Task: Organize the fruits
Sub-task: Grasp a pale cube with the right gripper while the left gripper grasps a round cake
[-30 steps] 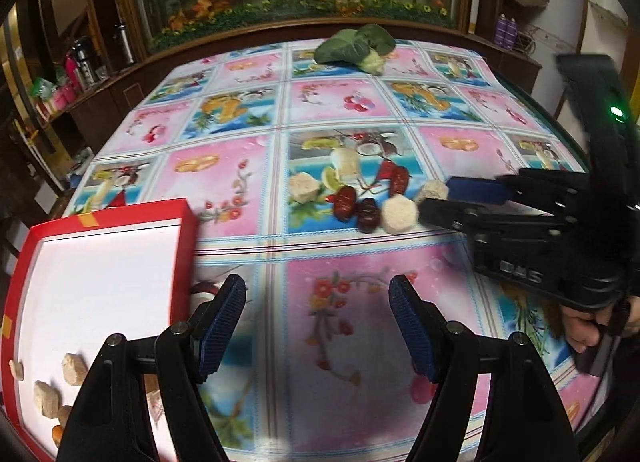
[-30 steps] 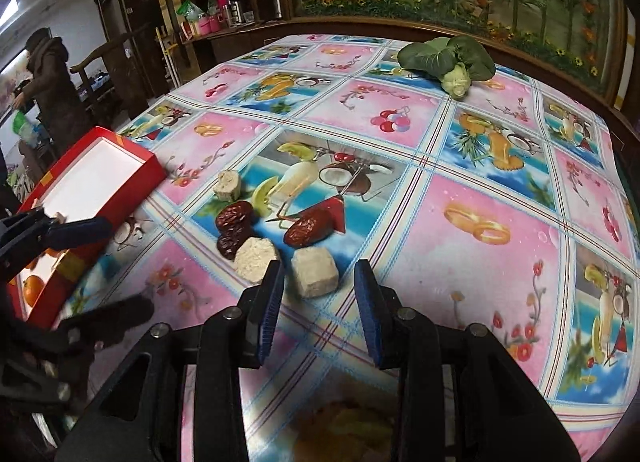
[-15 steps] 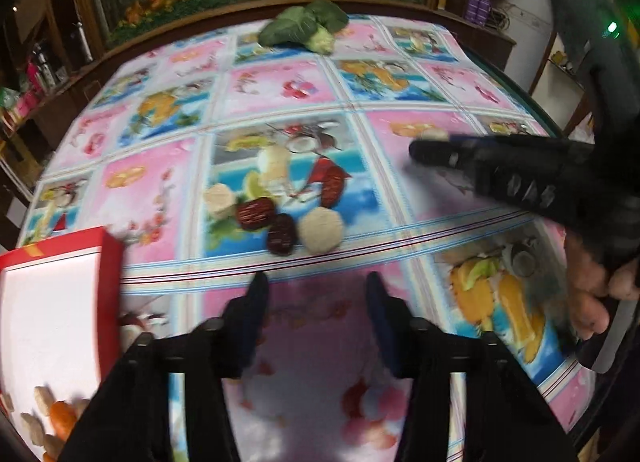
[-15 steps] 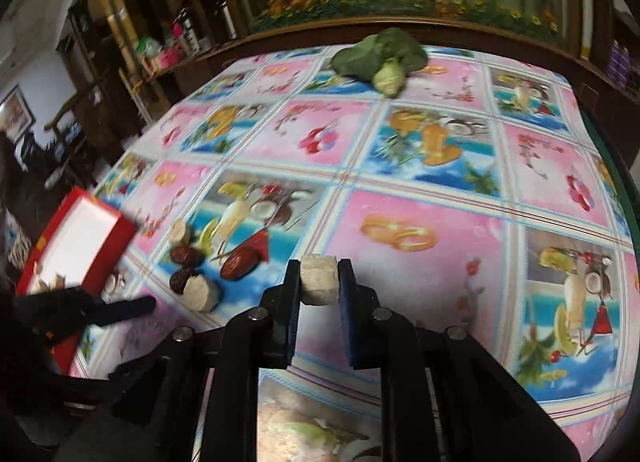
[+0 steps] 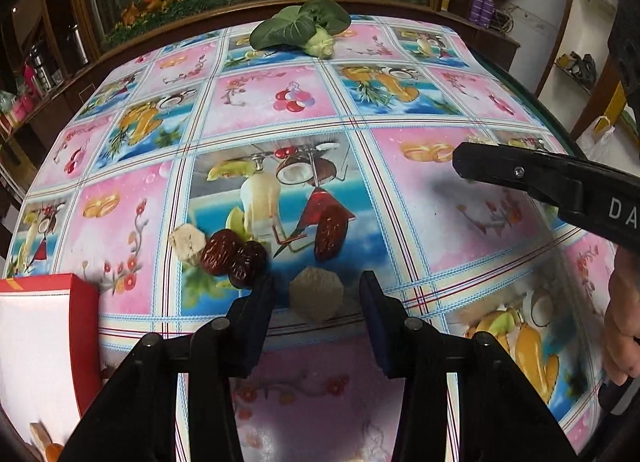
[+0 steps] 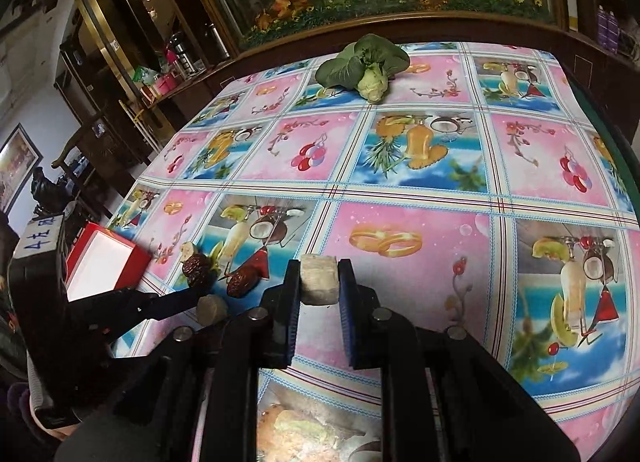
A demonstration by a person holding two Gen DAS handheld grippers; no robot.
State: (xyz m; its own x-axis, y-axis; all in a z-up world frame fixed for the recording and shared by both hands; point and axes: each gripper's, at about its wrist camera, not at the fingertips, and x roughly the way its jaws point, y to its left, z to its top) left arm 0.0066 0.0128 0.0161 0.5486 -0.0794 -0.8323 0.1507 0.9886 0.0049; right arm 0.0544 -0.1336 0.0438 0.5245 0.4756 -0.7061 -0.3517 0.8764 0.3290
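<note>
right gripper (image 6: 319, 282) around beige cube (image 6: 318, 280)

The red box (image 5: 48, 326) is cut off at the left edge.

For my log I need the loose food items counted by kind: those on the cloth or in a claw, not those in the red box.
dark red dates: 3
beige pieces: 3, one of them in the right claw
leafy green vegetable: 1
Total: 7
</note>
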